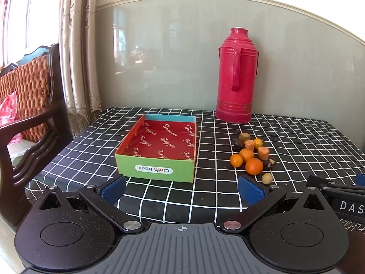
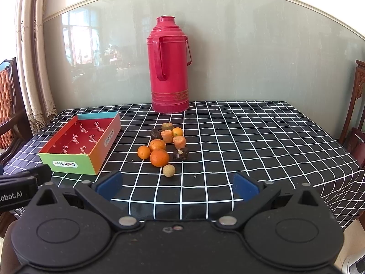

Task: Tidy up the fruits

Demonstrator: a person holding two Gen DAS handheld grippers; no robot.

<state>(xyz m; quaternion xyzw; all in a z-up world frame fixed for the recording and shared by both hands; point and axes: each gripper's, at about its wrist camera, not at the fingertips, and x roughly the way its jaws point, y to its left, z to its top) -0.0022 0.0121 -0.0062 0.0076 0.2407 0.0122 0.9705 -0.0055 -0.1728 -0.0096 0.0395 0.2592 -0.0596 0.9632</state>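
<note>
A: Right wrist view shows the right gripper [image 2: 177, 186] low by the table edge, fingers wide apart, holding nothing. The left gripper [image 1: 181, 190] is wide apart and bare too.

B: So no fruit is picked yet?

A: None, I think. The fruit pile [image 2: 163, 147] sits on the checked cloth [image 2: 251, 137], just beside the box [image 2: 68, 163], which has nothing in it.

B: What comes next?

A: Probably reach forward and pinch one small orange [image 2: 144, 152] softly.

B: And the room?

A: A red flask [image 2: 170, 68] stands by the wall. Curtains [image 1: 77, 57] and a chair [image 1: 29, 114] are on the left.
</note>
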